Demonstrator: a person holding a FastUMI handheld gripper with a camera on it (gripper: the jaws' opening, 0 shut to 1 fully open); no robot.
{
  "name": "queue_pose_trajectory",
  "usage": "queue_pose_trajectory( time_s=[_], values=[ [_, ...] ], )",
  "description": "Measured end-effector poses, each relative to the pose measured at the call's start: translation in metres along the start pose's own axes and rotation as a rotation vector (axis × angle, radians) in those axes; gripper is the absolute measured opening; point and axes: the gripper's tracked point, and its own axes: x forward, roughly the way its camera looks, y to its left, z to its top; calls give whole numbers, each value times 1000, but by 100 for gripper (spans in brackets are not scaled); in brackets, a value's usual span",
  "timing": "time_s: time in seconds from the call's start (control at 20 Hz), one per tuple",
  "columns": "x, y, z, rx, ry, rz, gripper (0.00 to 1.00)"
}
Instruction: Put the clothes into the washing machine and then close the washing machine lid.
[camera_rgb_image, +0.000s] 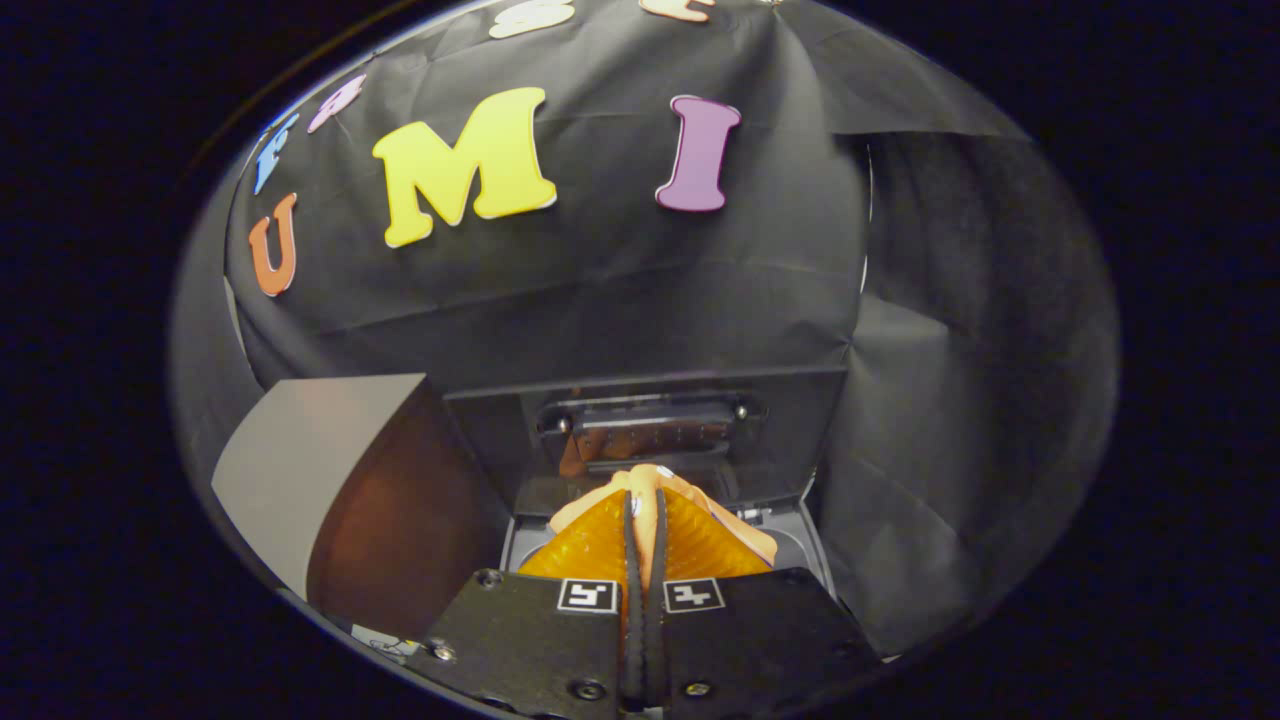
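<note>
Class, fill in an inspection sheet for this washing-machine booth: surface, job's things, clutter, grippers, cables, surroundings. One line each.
Surface: washer top, grey, seen beside the fingers.
Job's things: peach cloth pinched between the fingers, held over the washer; lid raised upright just beyond.
Clutter: nothing seen.
Grippers: gripper with fingers nearly together, both pressing the cloth.
Cables: nothing seen.
Surroundings: black cloth wall behind the lid; a grey panel beside the washer.
</note>
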Motion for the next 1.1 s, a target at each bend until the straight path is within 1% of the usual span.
queue_pose_trajectory(
  time_s=[0.3,0.6,0.9,1.1],
  values=[
    [48,-11,-50,-30,108,-29,4],
    [86,-15,-102,-40,213,-30,4],
    [114,-18,-151,23,328,-46,4],
    [131,-18,-174,4,391,-49,4]
  ],
)
